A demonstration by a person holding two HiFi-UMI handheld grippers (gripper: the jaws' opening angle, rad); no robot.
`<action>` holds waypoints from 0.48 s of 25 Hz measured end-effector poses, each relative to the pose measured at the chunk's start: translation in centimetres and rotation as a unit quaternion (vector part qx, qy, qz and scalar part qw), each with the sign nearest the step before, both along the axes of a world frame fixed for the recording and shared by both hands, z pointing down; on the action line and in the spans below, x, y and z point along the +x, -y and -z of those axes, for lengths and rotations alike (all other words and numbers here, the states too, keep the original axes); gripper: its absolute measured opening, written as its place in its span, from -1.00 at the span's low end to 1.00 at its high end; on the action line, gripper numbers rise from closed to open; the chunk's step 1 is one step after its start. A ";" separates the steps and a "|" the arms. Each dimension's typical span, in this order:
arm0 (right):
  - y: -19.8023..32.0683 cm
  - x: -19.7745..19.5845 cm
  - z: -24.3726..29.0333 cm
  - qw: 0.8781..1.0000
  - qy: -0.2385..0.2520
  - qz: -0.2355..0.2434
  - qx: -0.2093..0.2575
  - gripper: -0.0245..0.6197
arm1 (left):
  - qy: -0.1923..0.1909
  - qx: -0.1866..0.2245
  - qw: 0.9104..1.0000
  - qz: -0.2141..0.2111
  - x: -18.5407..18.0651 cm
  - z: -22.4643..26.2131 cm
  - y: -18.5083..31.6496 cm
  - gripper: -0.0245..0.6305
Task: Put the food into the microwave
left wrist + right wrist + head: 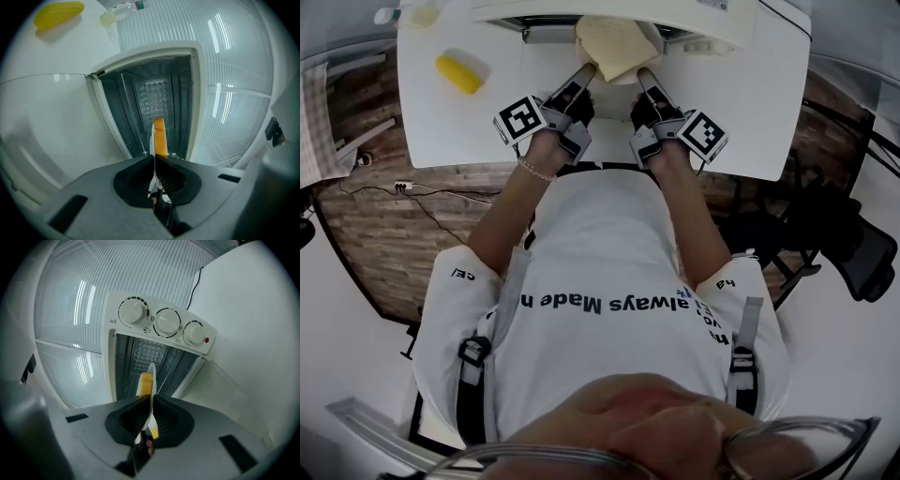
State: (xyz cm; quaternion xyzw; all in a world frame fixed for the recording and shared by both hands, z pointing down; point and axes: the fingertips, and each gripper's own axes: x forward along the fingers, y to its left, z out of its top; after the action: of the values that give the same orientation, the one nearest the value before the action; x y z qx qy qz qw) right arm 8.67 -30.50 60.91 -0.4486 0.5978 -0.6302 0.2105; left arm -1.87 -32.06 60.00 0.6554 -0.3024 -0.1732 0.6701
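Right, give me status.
Left gripper shut on plate rim, right gripper shut on opposite rim. Food on plate, at open microwave mouth. Nothing seen blocking.

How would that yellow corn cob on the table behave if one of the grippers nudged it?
The corn cob is rounded and lies on its side on the table, so it would probably roll. Its glossy skin suggests plastic: likely light and a bit slippery.

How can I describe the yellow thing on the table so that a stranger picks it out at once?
Find the white table with the open microwave. Left of the microwave, near the table's far left corner, lies a corn cob. It is bright yellow, while the small bottle near it is clear.
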 end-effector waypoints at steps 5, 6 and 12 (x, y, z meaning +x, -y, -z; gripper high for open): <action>0.4 0.2 -1.3 1.000 -0.007 -0.001 -0.007 -0.85 | 0.025 0.000 1.000 -0.007 -0.2 -1.9 0.4 -0.88; 0.4 0.3 -1.5 1.000 -0.008 -0.001 -0.007 -0.85 | 0.026 0.001 1.000 -0.008 -0.2 -2.0 0.4 -0.88; -0.1 -0.2 -1.2 1.000 0.011 -0.004 0.005 -0.85 | 0.031 0.003 1.000 -0.006 -0.3 -1.8 -0.4 -0.88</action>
State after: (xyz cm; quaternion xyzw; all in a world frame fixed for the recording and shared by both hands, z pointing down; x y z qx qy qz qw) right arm 8.50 -30.38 62.15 -0.4433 0.5967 -0.6310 0.2220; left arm -2.19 -31.70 61.81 0.6644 -0.3183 -0.1500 0.6594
